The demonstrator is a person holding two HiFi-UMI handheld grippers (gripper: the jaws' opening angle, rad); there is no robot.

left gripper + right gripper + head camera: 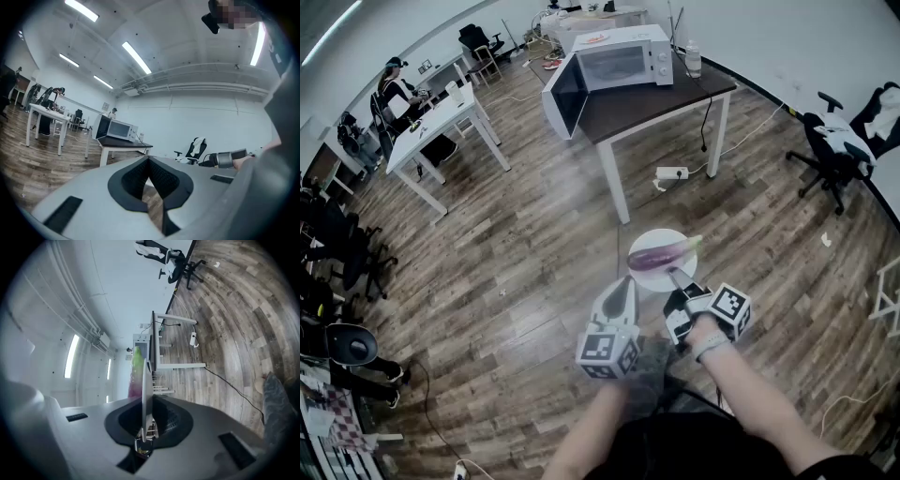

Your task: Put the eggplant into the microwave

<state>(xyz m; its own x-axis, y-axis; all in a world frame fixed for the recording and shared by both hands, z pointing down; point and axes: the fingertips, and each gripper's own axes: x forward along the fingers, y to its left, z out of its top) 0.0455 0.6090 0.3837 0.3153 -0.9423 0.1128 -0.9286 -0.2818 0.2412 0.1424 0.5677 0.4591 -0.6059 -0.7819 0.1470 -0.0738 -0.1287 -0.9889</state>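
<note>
A purple eggplant (663, 253) with a green stem lies on a white plate (648, 278), carried in the air above the wood floor. My right gripper (675, 278) is shut on the plate's near rim; in the right gripper view the plate (146, 390) shows edge-on between the pads, with the eggplant (136, 376) to its left. My left gripper (624, 284) is shut with nothing in it, just left of the plate. The white microwave (619, 60) stands on a dark table (661, 101) further ahead, its door (564, 94) swung open. In the left gripper view, the microwave (117, 129) appears beyond the left gripper (149, 162).
A power strip (672, 172) and cable lie on the floor under the table. A bottle (693, 58) stands right of the microwave. An office chair (836, 148) is at the right. At the back left is a white desk (441, 122) with a seated person (394, 89).
</note>
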